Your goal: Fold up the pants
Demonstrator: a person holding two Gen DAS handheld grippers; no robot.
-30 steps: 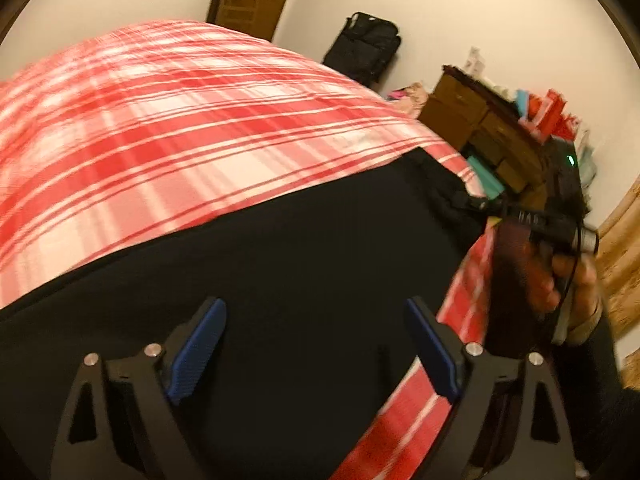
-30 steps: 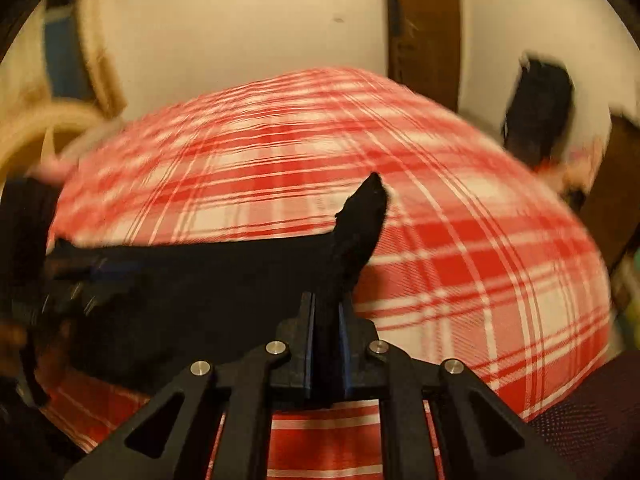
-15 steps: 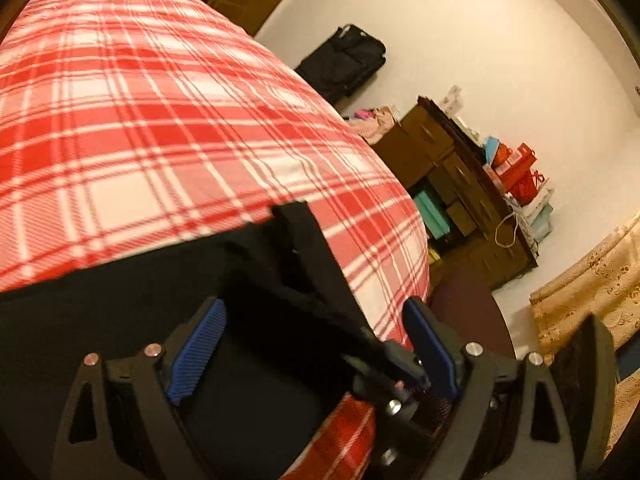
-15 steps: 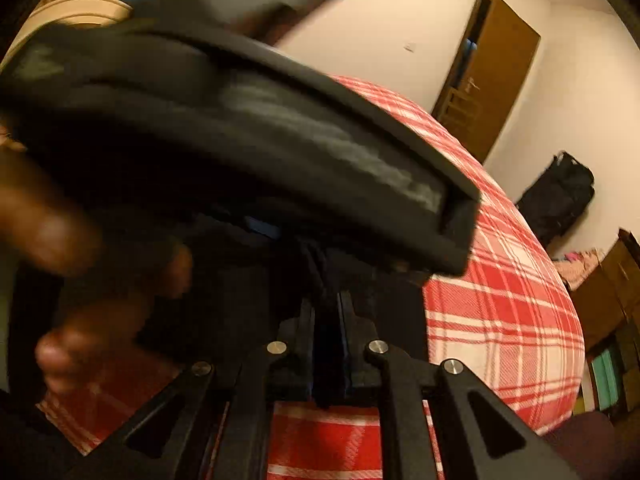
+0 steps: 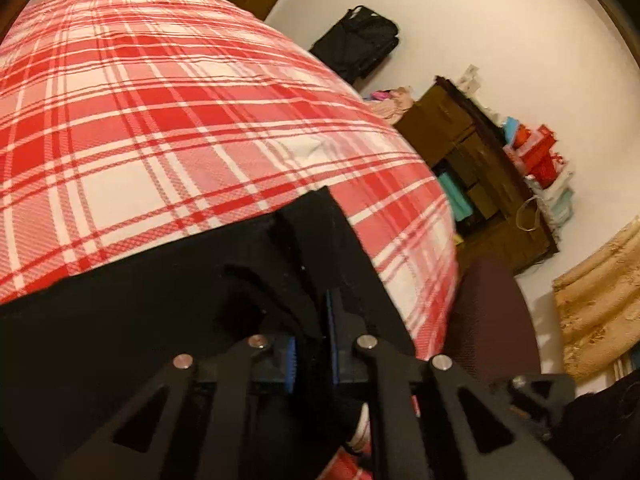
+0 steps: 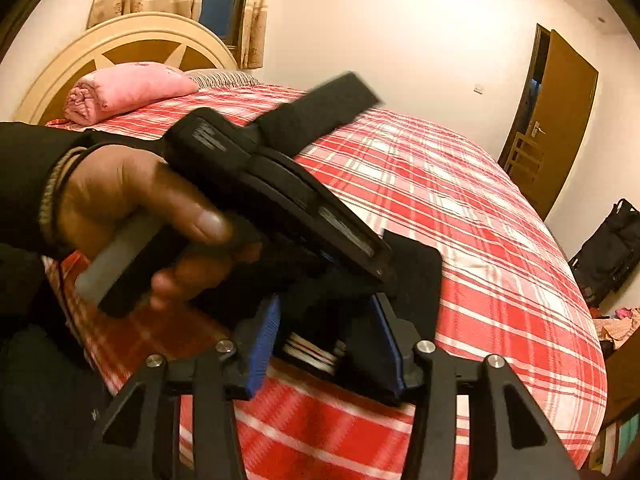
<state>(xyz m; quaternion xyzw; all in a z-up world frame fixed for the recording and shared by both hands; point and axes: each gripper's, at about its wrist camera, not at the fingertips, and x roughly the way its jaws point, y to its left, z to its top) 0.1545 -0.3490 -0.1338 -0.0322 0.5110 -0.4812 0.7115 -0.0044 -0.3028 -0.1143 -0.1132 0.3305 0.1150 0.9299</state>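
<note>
The black pants point(image 5: 140, 320) lie on the red and white plaid bed point(image 5: 180, 120) near its front corner. My left gripper point(image 5: 312, 344) is shut on a fold of the pants' edge, the blue pads pinching the cloth. In the right wrist view my right gripper point(image 6: 328, 332) is open, its blue pads apart around a bit of black cloth point(image 6: 416, 280). The left gripper's body point(image 6: 272, 184), held in a hand, sits right in front of the right gripper and hides most of the pants.
A rolled pink towel point(image 6: 124, 88) lies by the headboard point(image 6: 120, 40). A wooden dresser point(image 5: 480, 168) with boxes, a black bag point(image 5: 356, 44) and a dark chair point(image 5: 492, 312) stand past the bed's right side. A brown door point(image 6: 560, 120) is far right.
My left gripper went from open to shut on the pants' edge. My right gripper went from shut on the cloth to open. The two grippers came close together at the bed's corner.
</note>
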